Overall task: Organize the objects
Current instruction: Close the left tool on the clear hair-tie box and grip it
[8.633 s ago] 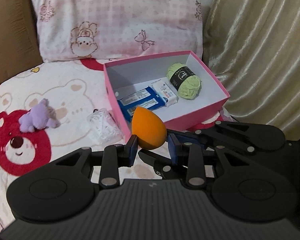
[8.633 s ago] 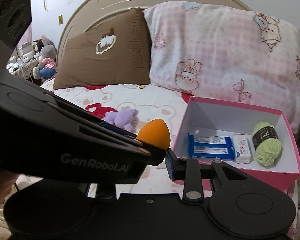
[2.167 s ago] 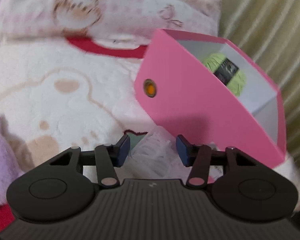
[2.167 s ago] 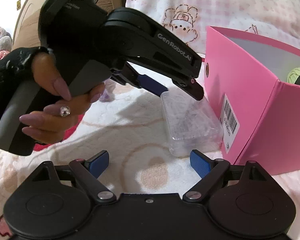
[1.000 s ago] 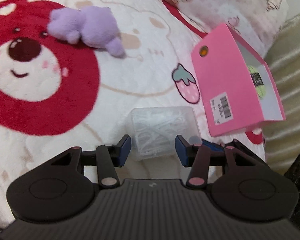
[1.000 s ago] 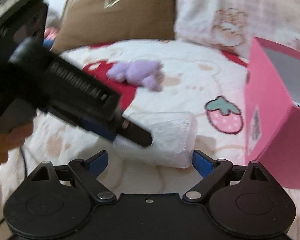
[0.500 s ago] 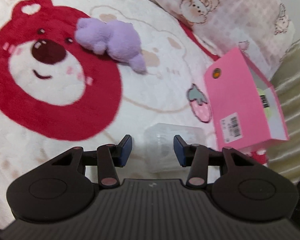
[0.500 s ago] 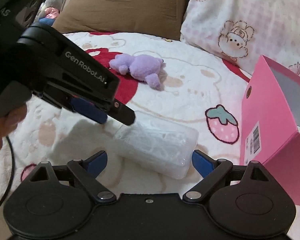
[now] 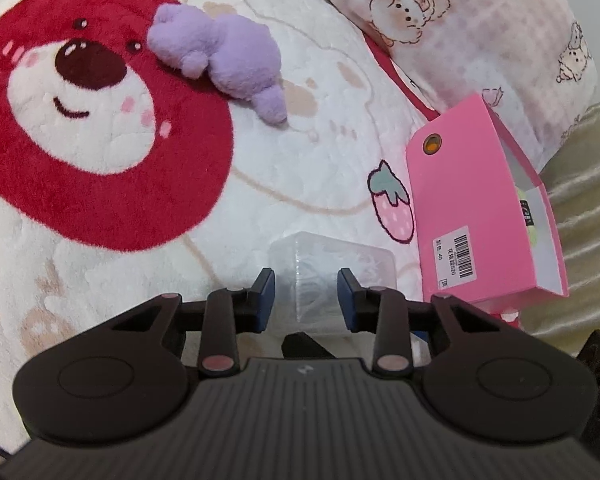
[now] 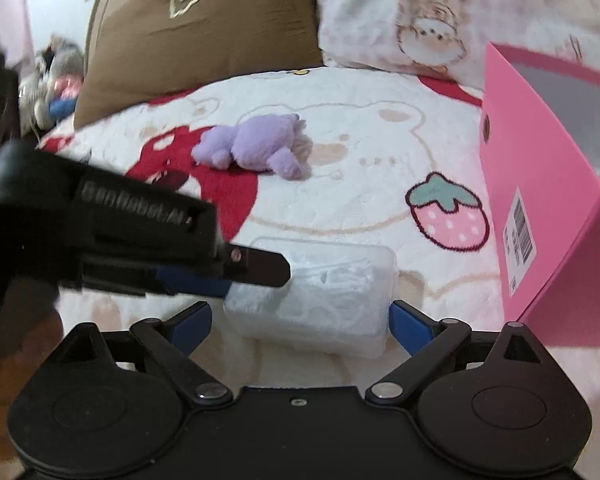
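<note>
The left gripper (image 9: 305,294) has narrowed since half a second ago and its jaws are closing around one end of the clear box (image 9: 332,264), which stands between the blue pads; whether the pads press its walls yet is hard to tell, because the plastic is see-through and the gripper body covers its near end. From the right wrist view the left gripper (image 10: 236,270) comes in from the left, blurred, with one finger laid over the box (image 10: 320,300) top. The right gripper (image 10: 300,318) has spread a little wider than a second ago and its jaws are opening, one pad at each short end of the box, neither clearly touching it. The box lies on the bear blanket (image 9: 100,220), just beside the pink carton (image 9: 472,216), where it lay a second ago. What fills the box reads only as a white tangle. Farther off, the purple plush (image 9: 228,60) rests on the blanket, apart from the box. The carton has changed from eight seconds ago: then both views looked into it at blue packets and green yarn; now only its outer wall with a barcode label shows, plus a sliver of yarn (image 9: 530,216) at the rim, the rest hidden. A hand at the left edge of the right view is dark and cut off. Behind stand a brown pillow (image 10: 204,32) and a pink pillow (image 10: 420,12).
</note>
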A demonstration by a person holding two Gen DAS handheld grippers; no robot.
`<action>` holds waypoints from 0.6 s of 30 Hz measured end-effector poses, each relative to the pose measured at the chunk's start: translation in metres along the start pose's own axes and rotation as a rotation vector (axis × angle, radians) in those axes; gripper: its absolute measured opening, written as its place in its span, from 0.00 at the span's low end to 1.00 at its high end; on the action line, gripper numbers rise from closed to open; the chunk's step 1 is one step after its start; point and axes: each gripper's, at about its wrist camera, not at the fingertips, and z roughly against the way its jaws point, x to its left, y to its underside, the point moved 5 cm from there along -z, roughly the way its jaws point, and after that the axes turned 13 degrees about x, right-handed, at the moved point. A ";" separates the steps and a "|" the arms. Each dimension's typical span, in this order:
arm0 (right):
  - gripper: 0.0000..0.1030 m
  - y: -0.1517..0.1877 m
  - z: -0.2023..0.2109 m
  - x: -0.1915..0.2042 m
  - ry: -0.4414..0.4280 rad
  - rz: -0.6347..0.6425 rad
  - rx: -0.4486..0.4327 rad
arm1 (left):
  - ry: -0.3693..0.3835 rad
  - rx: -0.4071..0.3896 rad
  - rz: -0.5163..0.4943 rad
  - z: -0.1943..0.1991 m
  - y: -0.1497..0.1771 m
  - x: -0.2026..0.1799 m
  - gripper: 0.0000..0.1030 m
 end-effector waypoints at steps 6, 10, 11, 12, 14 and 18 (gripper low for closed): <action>0.96 0.003 -0.012 0.005 0.066 0.055 0.027 | -0.008 0.008 -0.005 -0.002 0.000 0.001 0.33; 0.96 0.007 -0.013 -0.003 0.024 -0.020 0.008 | -0.024 0.001 -0.024 -0.003 0.001 -0.003 0.34; 0.96 0.007 -0.013 -0.004 0.019 -0.023 0.007 | -0.022 -0.001 -0.032 -0.004 0.001 -0.003 0.34; 0.96 0.006 -0.013 -0.005 0.015 -0.026 0.006 | -0.020 -0.004 -0.041 -0.004 0.001 -0.004 0.34; 0.96 0.006 -0.013 -0.008 0.002 -0.034 0.000 | -0.019 -0.008 -0.042 -0.004 0.002 -0.004 0.34; 0.94 0.008 -0.008 -0.013 -0.045 -0.078 -0.021 | -0.026 -0.010 -0.072 -0.002 0.007 -0.010 0.34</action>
